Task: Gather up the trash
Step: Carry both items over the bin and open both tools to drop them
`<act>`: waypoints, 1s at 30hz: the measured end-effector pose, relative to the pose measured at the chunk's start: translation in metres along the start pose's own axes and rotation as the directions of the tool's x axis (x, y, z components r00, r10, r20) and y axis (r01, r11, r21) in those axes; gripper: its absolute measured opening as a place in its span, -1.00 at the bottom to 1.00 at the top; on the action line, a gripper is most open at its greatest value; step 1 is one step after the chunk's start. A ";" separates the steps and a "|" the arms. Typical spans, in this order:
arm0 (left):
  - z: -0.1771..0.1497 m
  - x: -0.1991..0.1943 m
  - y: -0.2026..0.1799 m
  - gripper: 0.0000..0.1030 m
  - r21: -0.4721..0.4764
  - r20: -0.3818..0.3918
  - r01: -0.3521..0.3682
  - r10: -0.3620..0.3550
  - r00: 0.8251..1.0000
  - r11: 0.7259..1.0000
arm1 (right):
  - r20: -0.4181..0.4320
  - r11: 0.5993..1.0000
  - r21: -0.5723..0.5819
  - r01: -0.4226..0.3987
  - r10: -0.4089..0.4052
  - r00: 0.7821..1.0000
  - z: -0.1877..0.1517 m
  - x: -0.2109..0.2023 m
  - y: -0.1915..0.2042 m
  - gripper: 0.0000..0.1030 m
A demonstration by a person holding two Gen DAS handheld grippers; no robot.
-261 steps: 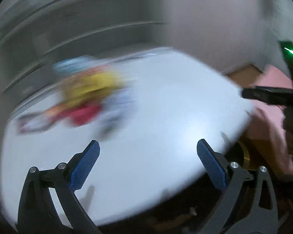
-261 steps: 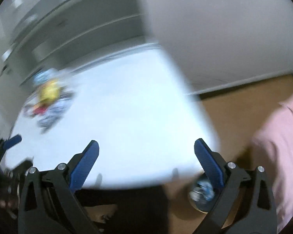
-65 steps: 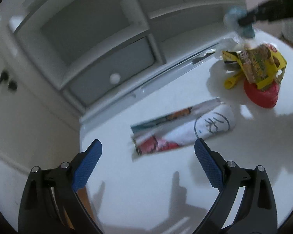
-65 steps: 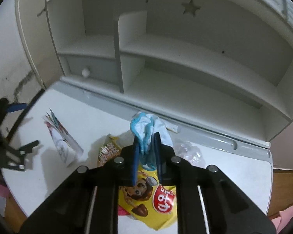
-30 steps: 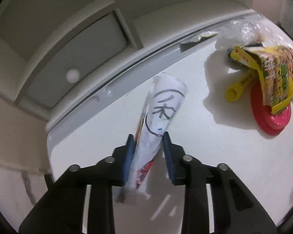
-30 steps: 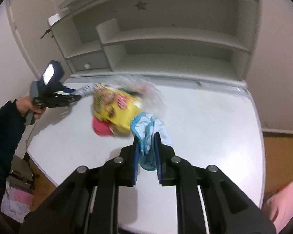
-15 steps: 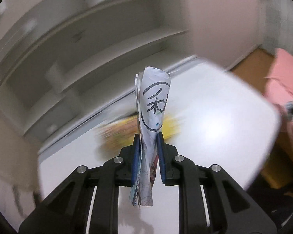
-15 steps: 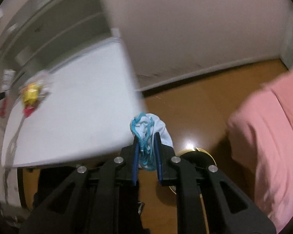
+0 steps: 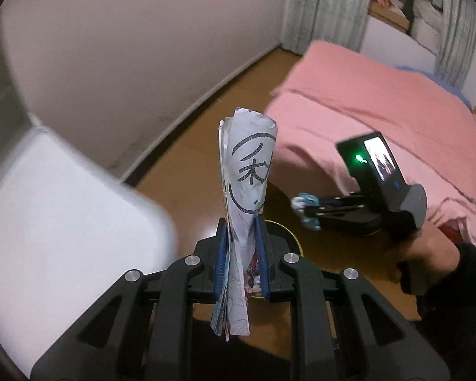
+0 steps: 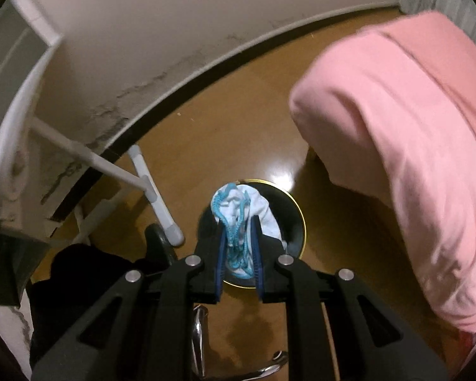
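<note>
My left gripper [image 9: 241, 250] is shut on a folded paper wrapper [image 9: 249, 177] with a black circled mark, held upright off the white table. My right gripper [image 10: 238, 244] is shut on a crumpled white-and-blue wrapper [image 10: 238, 212] and holds it directly above a round black bin with a gold rim [image 10: 296, 219] on the floor. In the left wrist view the right gripper [image 9: 304, 211] shows with its wrapper [image 9: 306, 206] over the bin's rim [image 9: 288, 231], which sits just beyond my left fingertips.
A white table [image 9: 57, 209] is at left; its legs [image 10: 152, 187] stand beside the bin. A pink-covered bed [image 9: 396, 120] fills the right, also in the right wrist view [image 10: 406, 127]. Brown wooden floor [image 10: 238, 117] runs to the wall and baseboard. A chair base [image 10: 206, 333] lies below.
Both grippers have swung right, away from the table and down toward the floor bin, each still holding its piece of trash. The right one now hangs over the bin.
</note>
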State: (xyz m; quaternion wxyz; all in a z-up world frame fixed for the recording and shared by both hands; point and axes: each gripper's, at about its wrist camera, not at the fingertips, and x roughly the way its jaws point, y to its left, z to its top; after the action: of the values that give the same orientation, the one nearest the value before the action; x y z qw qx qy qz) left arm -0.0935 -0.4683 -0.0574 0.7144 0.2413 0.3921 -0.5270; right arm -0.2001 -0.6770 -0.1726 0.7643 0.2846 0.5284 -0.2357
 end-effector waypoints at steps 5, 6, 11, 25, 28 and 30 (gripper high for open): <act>-0.008 0.080 -0.014 -0.68 -0.026 -0.121 0.050 -0.053 0.991 0.998 | -0.068 0.997 0.071 0.010 -0.005 0.998 -0.005 0.037 -0.028 -0.71; -0.012 0.095 -0.019 -0.68 -0.037 -0.150 0.055 -0.060 0.987 0.998 | -0.085 0.996 0.085 0.015 -0.008 0.996 -0.006 0.045 -0.034 -0.71; -0.018 0.148 -0.025 -0.68 -0.091 -0.219 0.080 -0.098 0.971 0.993 | -0.136 0.993 0.116 0.012 0.004 0.991 -0.016 0.069 -0.046 -0.71; -0.041 0.199 -0.024 -0.65 -0.106 -0.265 0.078 -0.104 0.959 0.991 | -0.166 0.992 0.125 -0.002 0.022 0.986 -0.016 0.087 -0.049 -0.71; -0.042 0.200 -0.024 -0.12 -0.107 -0.256 0.089 -0.114 0.960 0.990 | -0.157 0.991 0.134 -0.003 0.025 0.987 -0.015 0.086 -0.051 -0.71; -0.042 0.196 -0.025 0.23 -0.098 -0.233 0.079 -0.100 0.967 0.992 | -0.154 0.991 0.137 -0.004 0.025 0.988 -0.016 0.085 -0.053 -0.71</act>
State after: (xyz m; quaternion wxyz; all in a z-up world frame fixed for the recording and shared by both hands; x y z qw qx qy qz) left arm -0.1030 -0.5550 -0.2395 0.6477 0.2527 0.5081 -0.5084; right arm -0.2175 -0.7097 -0.2668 0.7014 0.3576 0.5668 -0.2429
